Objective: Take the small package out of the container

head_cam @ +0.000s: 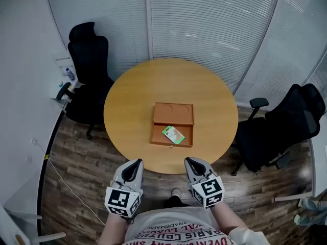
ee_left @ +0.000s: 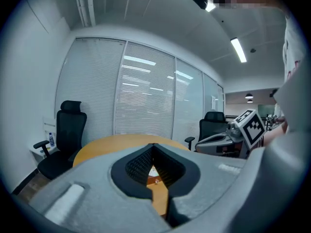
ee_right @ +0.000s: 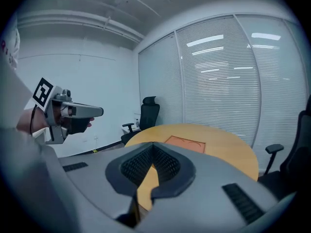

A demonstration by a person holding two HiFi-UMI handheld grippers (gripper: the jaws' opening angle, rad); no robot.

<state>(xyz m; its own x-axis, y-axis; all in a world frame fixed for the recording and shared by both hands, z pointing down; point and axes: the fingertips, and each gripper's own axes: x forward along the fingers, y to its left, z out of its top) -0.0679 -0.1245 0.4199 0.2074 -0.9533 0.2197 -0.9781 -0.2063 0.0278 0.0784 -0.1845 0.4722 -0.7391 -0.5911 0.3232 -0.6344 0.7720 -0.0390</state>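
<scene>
A brown container lies open in the middle of the round wooden table, its lid folded back. The small green and white package rests in the tray nearest me. My left gripper and right gripper hover side by side just off the table's near edge, short of the container. Both are shut with nothing between the jaws. In the left gripper view the jaws meet, and a bit of the package shows through the gap. The right gripper view shows the shut jaws and the container's lid beyond.
One black office chair stands at the table's far left and another at its right. Blind-covered glass walls close the back. A cable runs across the wood floor at the left. A small bottle sits on a shelf beside the left chair.
</scene>
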